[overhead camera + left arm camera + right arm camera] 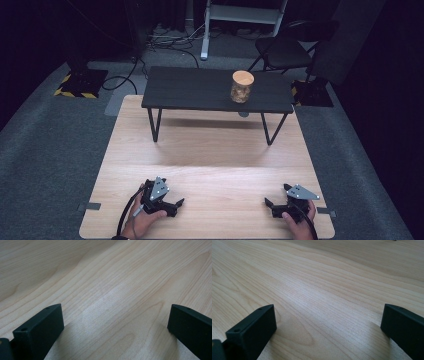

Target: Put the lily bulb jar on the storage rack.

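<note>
We see a light wood table (210, 165) w/ both grippers resting near its front edge, well apart from each other. Left gripper (175, 204) sits at the front left, held by the left hand (145, 220), its jaws pointing inward toward the table's middle; in the left gripper view its two black jaws stand wide apart w/ bare wood grain between them, nothing held. Right gripper (270, 204) sits at the front right in the right hand (299, 222), jaws also pointing inward; the right gripper view shows them spread just as wide over bare wood, nothing between. A grey 3-cornered plate tops each gripper. At the far end a small black table (200, 90) on thin legs stands on the wood top, and on its right part stands a glass jar (241, 87) w/ a wooden lid, upright, brownish contents inside that we can't identify. The jar is well apart from both grippers. Beyond are grey carpet, cables and a dark chair (287, 50).
</note>
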Demonstrator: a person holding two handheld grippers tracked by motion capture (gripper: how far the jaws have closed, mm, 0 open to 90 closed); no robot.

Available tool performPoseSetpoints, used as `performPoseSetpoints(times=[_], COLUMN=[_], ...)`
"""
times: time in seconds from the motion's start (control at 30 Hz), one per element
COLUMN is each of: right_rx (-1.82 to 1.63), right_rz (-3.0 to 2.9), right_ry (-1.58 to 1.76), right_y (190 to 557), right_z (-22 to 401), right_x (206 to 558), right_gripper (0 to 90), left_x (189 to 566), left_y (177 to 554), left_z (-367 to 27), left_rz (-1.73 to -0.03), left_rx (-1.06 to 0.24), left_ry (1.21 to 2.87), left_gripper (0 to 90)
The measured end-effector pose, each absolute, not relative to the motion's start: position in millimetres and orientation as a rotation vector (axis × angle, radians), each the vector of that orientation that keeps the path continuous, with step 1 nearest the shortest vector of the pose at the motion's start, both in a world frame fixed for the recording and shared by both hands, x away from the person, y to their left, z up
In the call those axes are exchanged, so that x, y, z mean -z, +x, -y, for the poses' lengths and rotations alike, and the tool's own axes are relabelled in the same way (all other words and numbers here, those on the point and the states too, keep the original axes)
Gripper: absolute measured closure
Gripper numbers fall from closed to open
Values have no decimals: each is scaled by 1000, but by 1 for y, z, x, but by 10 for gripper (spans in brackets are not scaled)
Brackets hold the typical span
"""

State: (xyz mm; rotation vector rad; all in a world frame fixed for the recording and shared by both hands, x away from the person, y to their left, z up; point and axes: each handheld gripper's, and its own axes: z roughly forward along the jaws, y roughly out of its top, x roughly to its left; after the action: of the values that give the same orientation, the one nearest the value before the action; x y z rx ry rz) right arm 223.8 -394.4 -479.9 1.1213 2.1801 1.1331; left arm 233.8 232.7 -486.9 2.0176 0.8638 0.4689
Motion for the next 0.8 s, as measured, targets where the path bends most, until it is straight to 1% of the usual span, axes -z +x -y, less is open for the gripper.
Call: performPoseSetpoints(times=[0.8], right_rx=[-1133], right_rz=[-2180], right_ry=[1121], right_y=[224], right_z=[394], right_x=[480], right_gripper=[0], left_x=[487], left_y=[235], left_z=[-232], left_rz=[-861], left_rx=[-466], left_ry=[2016], left_gripper=[4])
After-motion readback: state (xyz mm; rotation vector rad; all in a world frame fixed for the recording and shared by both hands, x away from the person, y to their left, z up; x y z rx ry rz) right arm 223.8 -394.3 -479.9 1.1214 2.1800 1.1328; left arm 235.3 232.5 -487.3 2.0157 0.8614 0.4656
